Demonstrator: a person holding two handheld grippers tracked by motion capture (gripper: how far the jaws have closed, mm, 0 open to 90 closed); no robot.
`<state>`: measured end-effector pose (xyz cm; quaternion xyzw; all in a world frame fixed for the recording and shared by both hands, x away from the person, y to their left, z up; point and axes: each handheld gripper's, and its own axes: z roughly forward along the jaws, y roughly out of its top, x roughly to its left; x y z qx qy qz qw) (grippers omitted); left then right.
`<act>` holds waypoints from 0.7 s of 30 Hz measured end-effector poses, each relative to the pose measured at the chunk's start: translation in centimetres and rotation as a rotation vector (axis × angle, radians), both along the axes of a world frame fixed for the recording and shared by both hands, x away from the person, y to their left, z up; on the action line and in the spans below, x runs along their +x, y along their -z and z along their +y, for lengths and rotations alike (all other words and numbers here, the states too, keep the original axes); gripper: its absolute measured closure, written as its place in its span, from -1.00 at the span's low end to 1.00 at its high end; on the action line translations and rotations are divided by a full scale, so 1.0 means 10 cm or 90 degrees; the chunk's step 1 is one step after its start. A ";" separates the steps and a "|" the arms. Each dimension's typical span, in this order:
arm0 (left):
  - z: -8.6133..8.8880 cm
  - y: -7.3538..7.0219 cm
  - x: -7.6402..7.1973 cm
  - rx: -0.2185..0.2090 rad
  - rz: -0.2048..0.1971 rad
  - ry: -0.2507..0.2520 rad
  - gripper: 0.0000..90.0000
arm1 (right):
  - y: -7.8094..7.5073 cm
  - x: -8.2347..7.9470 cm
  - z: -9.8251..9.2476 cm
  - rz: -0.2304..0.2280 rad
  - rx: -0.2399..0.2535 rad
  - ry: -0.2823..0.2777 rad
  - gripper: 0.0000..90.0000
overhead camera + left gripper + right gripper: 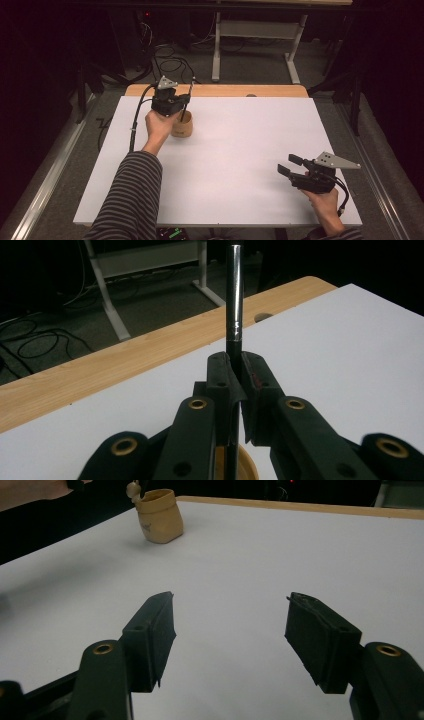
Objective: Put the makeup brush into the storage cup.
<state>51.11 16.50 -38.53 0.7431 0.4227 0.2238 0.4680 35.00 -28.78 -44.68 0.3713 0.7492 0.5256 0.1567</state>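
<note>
Nearest the person, the right gripper (pixel 230 630) hangs with jaws wide and nothing between them, well apart from the wooden cup (pixel 182 125). Farther off, the left gripper (pixel 235 377) is clamped on a thin dark pen (pixel 234 295), upright above the cup. It looks light, stiff and smooth, best pinched mid-shaft.

The cup (pixel 182 126) sits on the table (pixel 240 150), far back on the left side; the left gripper (pixel 172 102) is right above the cup, with a pen (pixel 234 300) between its jaws; the right gripper (pixel 290 167) is near the front right, well apart from the cup.
</note>
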 end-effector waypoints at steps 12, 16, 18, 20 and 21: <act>-0.02 0.05 0.03 0.004 0.004 -0.005 0.86 | 0.00 0.00 0.00 -0.001 0.001 -0.002 -0.17; -0.04 0.06 0.03 0.007 0.004 -0.003 0.85 | 0.00 0.00 0.00 0.000 0.001 -0.002 -0.17; -0.04 0.07 0.03 0.008 0.006 -0.002 0.85 | 0.00 0.00 0.00 0.000 0.001 -0.002 -0.17; -0.05 0.08 0.03 0.010 0.007 -0.002 0.85 | 0.00 0.00 0.00 -0.001 0.002 -0.002 -0.17; -0.05 0.08 0.03 0.010 0.008 -0.002 0.85 | 0.00 0.00 0.00 -0.001 0.002 -0.002 -0.17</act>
